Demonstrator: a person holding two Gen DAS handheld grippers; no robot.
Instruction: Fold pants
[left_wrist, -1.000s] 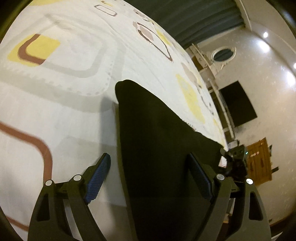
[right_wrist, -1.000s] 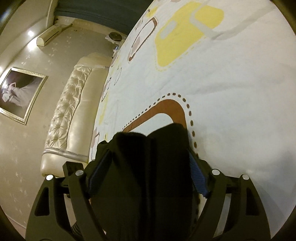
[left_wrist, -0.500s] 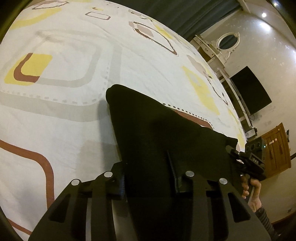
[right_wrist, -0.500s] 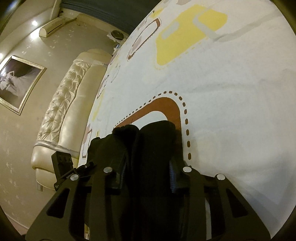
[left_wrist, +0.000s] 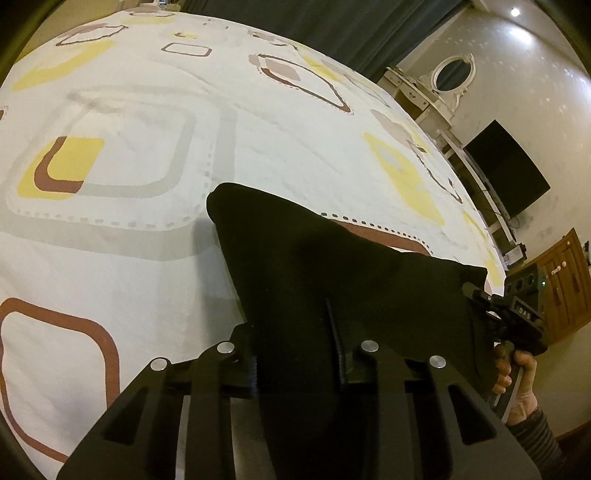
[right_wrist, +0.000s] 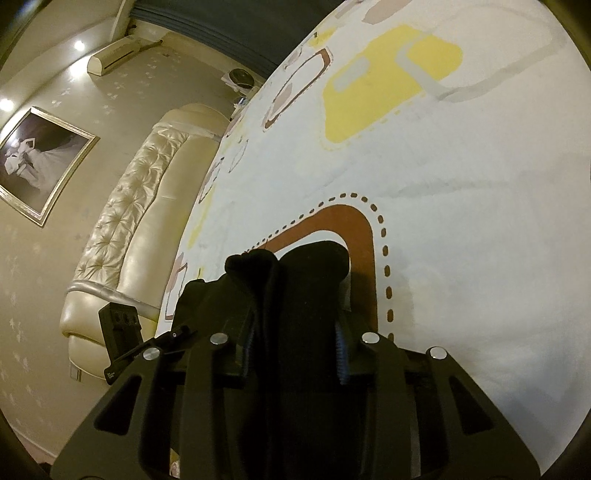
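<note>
A wide bed (left_wrist: 122, 258), covered by a pale sheet printed with yellow, grey and brown rounded squares, fills both wrist views; a tufted cream headboard (right_wrist: 122, 236) stands at its far end in the right view.

On the bed lie the black pants (left_wrist: 332, 280), a dark bundle that already looks narrowed and doubled, with one rounded end resting on the sheet ahead and the near part raised off it. From this, the fold appears to be partway through: some layering seems done, and what remains, in my judgement, is to carry the held edge over, lay it flat and smooth it. How many folds the cloth already has cannot be told, since it is uniformly dark.

The left tongs (left_wrist: 295, 365) are drawn together and clamped on the near edge of the pants, the cloth running out between the fingers and away toward the sheet. The right tongs (right_wrist: 293, 354) are likewise clamped on a thick bunched part of the pants, with two rounded lobes of cloth standing just past the tips. In the left view the right tongs show at the far right corner of the cloth, the person's hand (left_wrist: 513, 376) around the handle, so the pants hang stretched between the two grips.
</note>
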